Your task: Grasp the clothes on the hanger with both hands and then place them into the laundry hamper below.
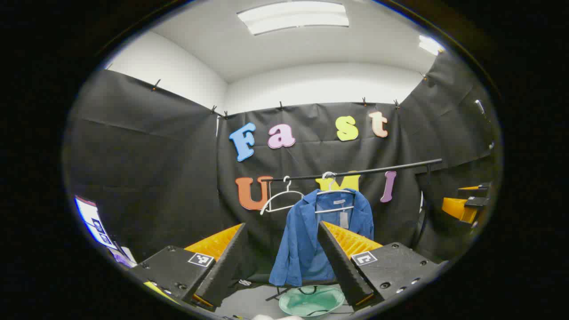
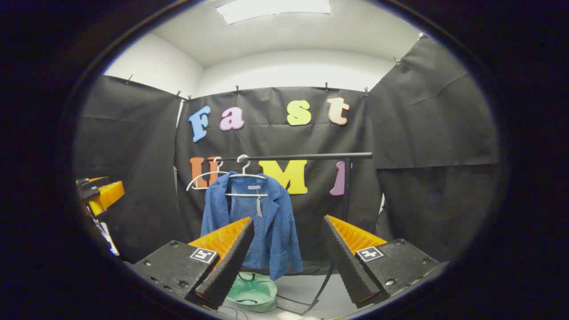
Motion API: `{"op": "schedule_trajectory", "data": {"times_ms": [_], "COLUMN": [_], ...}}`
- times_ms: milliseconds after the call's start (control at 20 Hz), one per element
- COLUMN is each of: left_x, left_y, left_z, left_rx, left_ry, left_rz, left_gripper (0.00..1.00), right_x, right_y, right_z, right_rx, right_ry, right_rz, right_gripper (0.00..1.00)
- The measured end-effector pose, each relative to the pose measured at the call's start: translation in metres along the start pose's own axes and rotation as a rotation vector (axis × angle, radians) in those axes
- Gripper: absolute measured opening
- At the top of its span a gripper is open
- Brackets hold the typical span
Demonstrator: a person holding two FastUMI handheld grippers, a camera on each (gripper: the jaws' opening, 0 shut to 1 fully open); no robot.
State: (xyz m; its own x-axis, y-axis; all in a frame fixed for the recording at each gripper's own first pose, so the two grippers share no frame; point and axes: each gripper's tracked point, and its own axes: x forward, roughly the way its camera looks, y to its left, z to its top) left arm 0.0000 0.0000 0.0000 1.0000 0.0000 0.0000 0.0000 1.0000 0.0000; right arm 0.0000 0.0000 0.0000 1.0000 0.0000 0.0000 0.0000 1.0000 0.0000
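While both grippers' jaws gape, blue jacket hangs, spare hanger beside, hamper below.

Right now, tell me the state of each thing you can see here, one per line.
Blue jacket: hanging on its hanger, unbuttoned.
Empty hanger: bare, on the rail.
Laundry hamper: open, on the floor below the jacket.
Left gripper: open, holding nothing.
Right gripper: open, holding nothing.

Black cloth walls, white ceiling with light panel, grey floor
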Motion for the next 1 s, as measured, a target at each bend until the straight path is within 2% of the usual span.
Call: {"op": "schedule_trajectory", "data": {"times_ms": [100,200,250,300,450,500,550,600,800,850,900,1000], "left_x": [-0.002,-0.002,-0.004,-0.003,-0.002,-0.001,-0.001,-0.001,-0.001,0.001,0.004,0.015], "left_y": [0.007,0.010,0.011,0.011,0.016,0.017,0.019,0.020,0.028,0.029,0.030,0.025], "left_z": [-0.002,-0.008,-0.008,-0.011,-0.020,-0.022,-0.024,-0.023,-0.030,-0.032,-0.037,-0.044], "left_rx": [0.005,-0.012,-0.026,-0.036,-0.046,-0.049,-0.055,-0.061,-0.067,-0.063,-0.060,-0.064], "left_ry": [0.005,0.015,0.014,0.020,0.040,0.043,0.046,0.046,0.049,0.052,0.056,0.058], "left_rz": [-0.002,-0.003,-0.008,-0.011,-0.010,-0.011,-0.010,-0.010,-0.007,-0.005,-0.004,-0.006], "left_gripper": [1.00,1.00,1.00,1.00,1.00,0.94,1.00,1.00,1.00,0.96,1.00,1.00], "right_x": [0.000,-0.005,-0.006,-0.007,-0.010,-0.010,-0.011,-0.011,-0.006,-0.004,-0.001,0.008], "right_y": [0.002,0.004,0.004,0.002,0.003,0.003,0.003,0.003,0.009,0.011,0.012,0.011], "right_z": [-0.005,-0.006,-0.006,-0.006,-0.009,-0.008,-0.007,-0.006,-0.009,-0.014,-0.017,-0.027], "right_rx": [-0.005,-0.006,-0.008,-0.010,-0.013,-0.015,-0.017,-0.021,-0.030,-0.033,-0.036,-0.044], "right_ry": [0.017,0.025,0.024,0.024,0.034,0.034,0.032,0.028,0.030,0.036,0.045,0.067], "right_rz": [0.001,0.000,-0.006,-0.014,-0.020,-0.021,-0.024,-0.026,-0.023,-0.020,-0.017,-0.012], "right_gripper": [0.99,0.96,0.99,0.96,0.96,0.96,0.99,0.96,0.99,0.99,0.99,0.96]}}
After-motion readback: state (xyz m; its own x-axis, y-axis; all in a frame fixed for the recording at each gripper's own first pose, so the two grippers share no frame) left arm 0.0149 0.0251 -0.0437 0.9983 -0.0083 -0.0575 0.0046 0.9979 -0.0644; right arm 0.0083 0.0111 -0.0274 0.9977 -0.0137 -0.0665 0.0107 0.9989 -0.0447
